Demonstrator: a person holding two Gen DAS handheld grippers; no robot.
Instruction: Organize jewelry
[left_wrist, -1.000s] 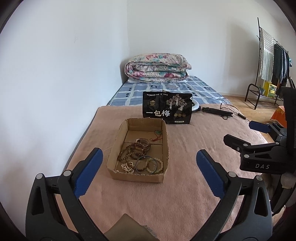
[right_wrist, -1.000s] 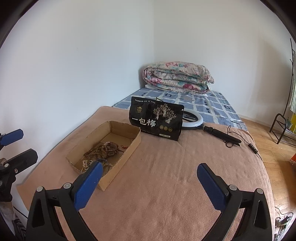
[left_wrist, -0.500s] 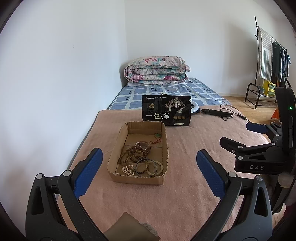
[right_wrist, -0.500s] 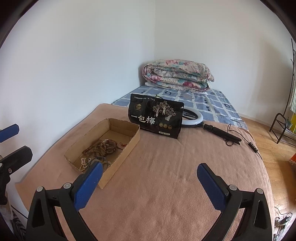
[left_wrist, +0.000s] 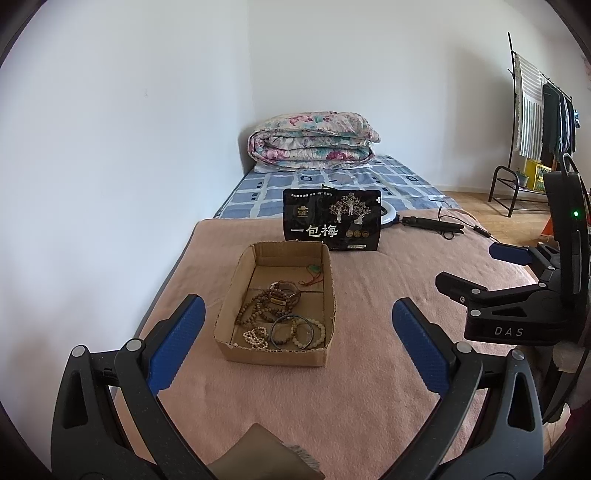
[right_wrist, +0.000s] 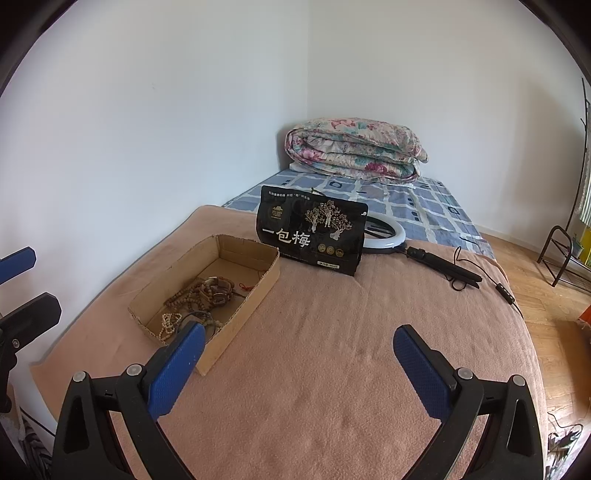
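Observation:
An open cardboard box (left_wrist: 236, 280) lies on the pink blanket and also shows in the right wrist view (right_wrist: 258, 295). In it lie a brown bead necklace (left_wrist: 258, 308), a watch (left_wrist: 282, 290), a white pearl bracelet (left_wrist: 255, 336), a dark bangle (left_wrist: 286, 330), a pale bead bracelet (left_wrist: 314, 332) and a green pendant on a red cord (left_wrist: 314, 269). My left gripper (left_wrist: 295, 325) is open and empty, hovering short of the box. My right gripper (right_wrist: 299, 350) is open and empty, to the right of the box; it also shows in the left wrist view (left_wrist: 480, 269).
A black snack bag (left_wrist: 332, 225) stands behind the box. A ring light (right_wrist: 388, 232) with black handle and cable (right_wrist: 443, 269) lies behind it. A folded floral quilt (left_wrist: 314, 142) lies at the wall. A clothes rack (left_wrist: 535, 122) stands far right. The pink blanket (right_wrist: 351, 369) covers the bed.
Both grippers have drawn back and tilted slightly, so the box and bag sit a little farther off. Both stay open and empty. Nothing on the bed moved.

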